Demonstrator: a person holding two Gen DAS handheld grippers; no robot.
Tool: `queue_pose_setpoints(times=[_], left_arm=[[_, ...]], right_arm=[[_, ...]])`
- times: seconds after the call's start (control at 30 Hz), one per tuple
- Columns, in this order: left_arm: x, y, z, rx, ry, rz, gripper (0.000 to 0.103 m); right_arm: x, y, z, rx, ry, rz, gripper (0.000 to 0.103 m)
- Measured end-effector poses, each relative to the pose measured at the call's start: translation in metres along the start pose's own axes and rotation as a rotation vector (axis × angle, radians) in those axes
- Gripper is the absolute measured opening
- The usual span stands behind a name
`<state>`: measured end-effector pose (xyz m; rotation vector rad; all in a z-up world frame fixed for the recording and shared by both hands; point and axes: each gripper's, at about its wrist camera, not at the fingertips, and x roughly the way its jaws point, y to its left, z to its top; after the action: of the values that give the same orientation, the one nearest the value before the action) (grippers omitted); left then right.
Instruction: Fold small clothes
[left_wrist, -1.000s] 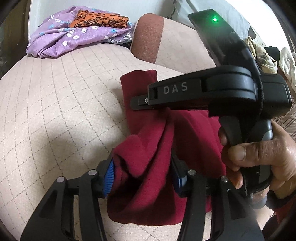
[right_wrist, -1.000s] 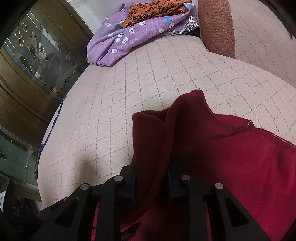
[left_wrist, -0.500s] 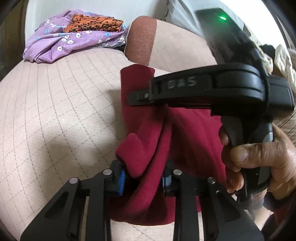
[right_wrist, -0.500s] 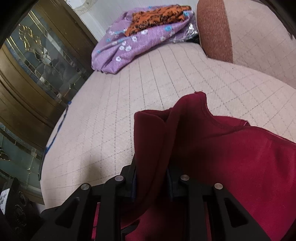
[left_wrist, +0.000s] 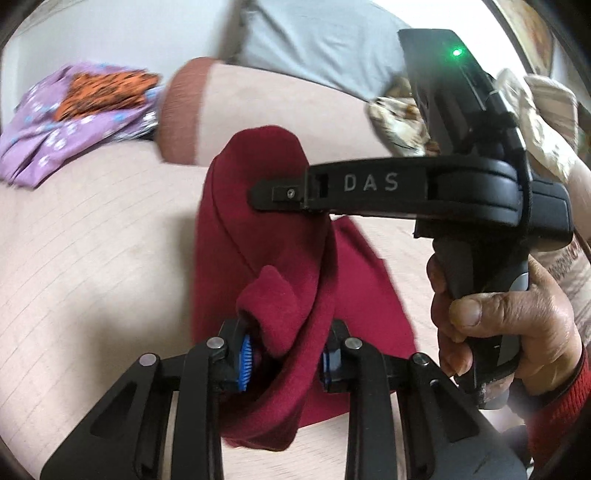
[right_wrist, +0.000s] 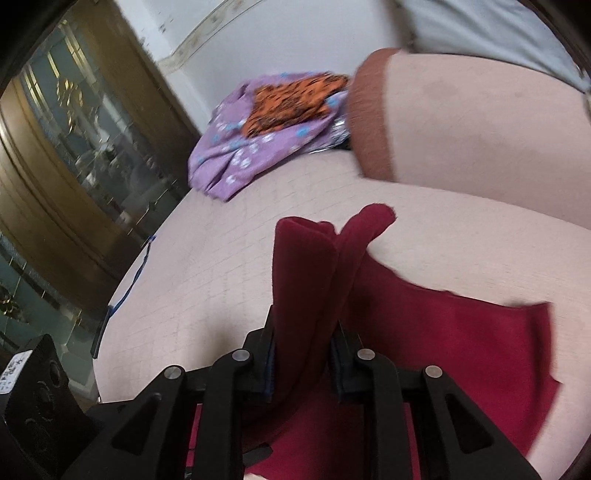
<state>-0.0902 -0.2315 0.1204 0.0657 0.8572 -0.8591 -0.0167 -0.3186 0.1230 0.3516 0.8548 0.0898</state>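
We have the dark red garment (left_wrist: 280, 236) at the centre of both frames, bunched into a raised ridge above the beige quilted bed (left_wrist: 92, 251), with the rest of it trailing flat toward the lower right of the right wrist view. The left claw (left_wrist: 286, 360) is closed on a fold of the cloth at the bottom centre, blue pads pressing from both sides. The right claw (right_wrist: 303, 363) is likewise clamped on a doubled edge at the lower centre of its frame; in the left wrist view the right hand (left_wrist: 509, 332) grips its handle at the right.

We judge the fold only begun: one part is lifted, nothing is laid flat or squared, and the carry-over and smoothing remain. A purple floral cloth (right_wrist: 255, 147) with an orange patterned piece (right_wrist: 291, 99) on it lies in the upper middle, apparently done already.

Compared with half a second earlier, both views have tilted up and blurred, and the ridge stands higher off the bed.
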Motion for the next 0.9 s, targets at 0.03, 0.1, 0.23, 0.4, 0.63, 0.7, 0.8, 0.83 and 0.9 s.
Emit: queue_pose_setpoints(times=[0.03, 0.1, 0.23, 0.4, 0.63, 0.7, 0.8, 0.83, 0.9], left_arm=[[0.003, -0.009, 0.001, 0.011, 0.003, -0.009, 0.024], [0.013, -0.027, 0.004, 0.029, 0.017, -0.033, 0.024], [0.041, -0.06, 0.005, 0.07, 0.064, -0.058, 0.023], [0.077, -0.087, -0.006, 0.096, 0.122, -0.051, 0.023], [0.083, -0.09, -0.021, 0.083, 0.201, -0.09, 0.038], [0.064, -0.086, -0.019, 0.071, 0.206, -0.185, 0.058], [0.025, -0.08, -0.023, 0.123, 0.14, -0.211, 0.066], [0.013, -0.076, -0.025, 0.147, 0.116, -0.19, 0.066], [-0.003, -0.065, -0.03, 0.178, 0.082, -0.12, 0.066]], right_arm=[[-0.008, -0.009, -0.002, 0.009, -0.007, -0.012, 0.021], [-0.022, -0.028, -0.007, 0.029, -0.017, -0.035, 0.02], [-0.044, -0.069, -0.021, 0.089, -0.029, -0.082, 0.019], [-0.049, -0.115, -0.041, 0.161, -0.025, -0.138, 0.019], [-0.016, -0.165, -0.073, 0.306, 0.031, -0.174, 0.032], [-0.025, -0.164, -0.076, 0.327, 0.004, -0.173, 0.039], [-0.043, -0.156, -0.078, 0.313, -0.005, -0.2, 0.049], [-0.049, -0.152, -0.079, 0.301, -0.01, -0.201, 0.052], [-0.062, -0.133, -0.083, 0.262, -0.025, -0.176, 0.054]])
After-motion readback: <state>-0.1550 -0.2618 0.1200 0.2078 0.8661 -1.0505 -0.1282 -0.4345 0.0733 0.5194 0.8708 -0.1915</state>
